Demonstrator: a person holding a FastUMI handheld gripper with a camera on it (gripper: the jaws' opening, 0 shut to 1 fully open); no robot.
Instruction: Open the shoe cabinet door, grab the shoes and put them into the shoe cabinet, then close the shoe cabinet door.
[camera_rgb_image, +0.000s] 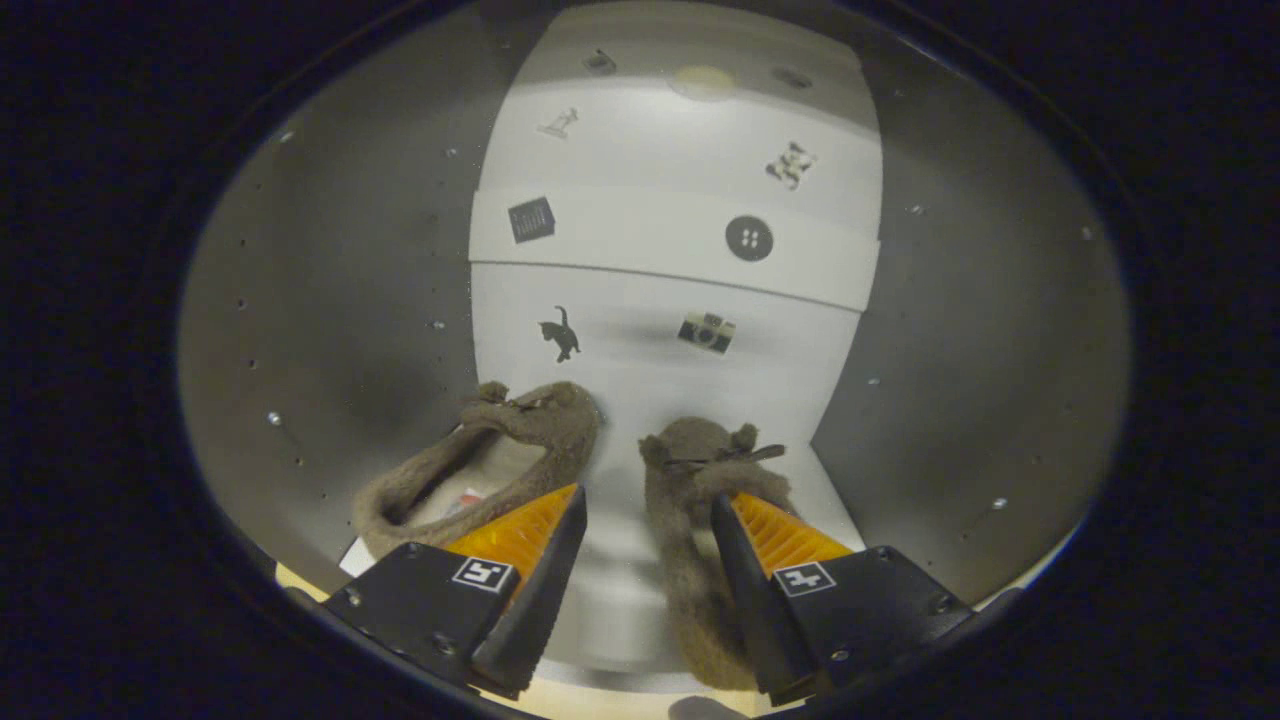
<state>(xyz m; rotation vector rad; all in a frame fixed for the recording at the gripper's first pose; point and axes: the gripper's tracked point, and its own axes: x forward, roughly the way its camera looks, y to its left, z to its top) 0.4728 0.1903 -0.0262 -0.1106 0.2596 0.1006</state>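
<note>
Placement step: two brown fuzzy slippers (520, 455) lie inside the white shoe cabinet (660, 370), apparently both released. Gripper (648, 560) spread, grasping nothing. Next: withdraw, shut the door

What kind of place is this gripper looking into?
Probably the inside of a shoe cabinet: two furry slippers sit on its white floor, between grey side walls, with the open gripper near them.

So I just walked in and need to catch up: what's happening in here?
A hand-held gripper is reaching into the open shoe cabinet. Two fuzzy brown slippers already sit on its white floor. The fingers are spread apart: one slipper lies beside the left finger, the other against the right finger's inner side. Neither is clamped. The door has yet to be closed.
</note>
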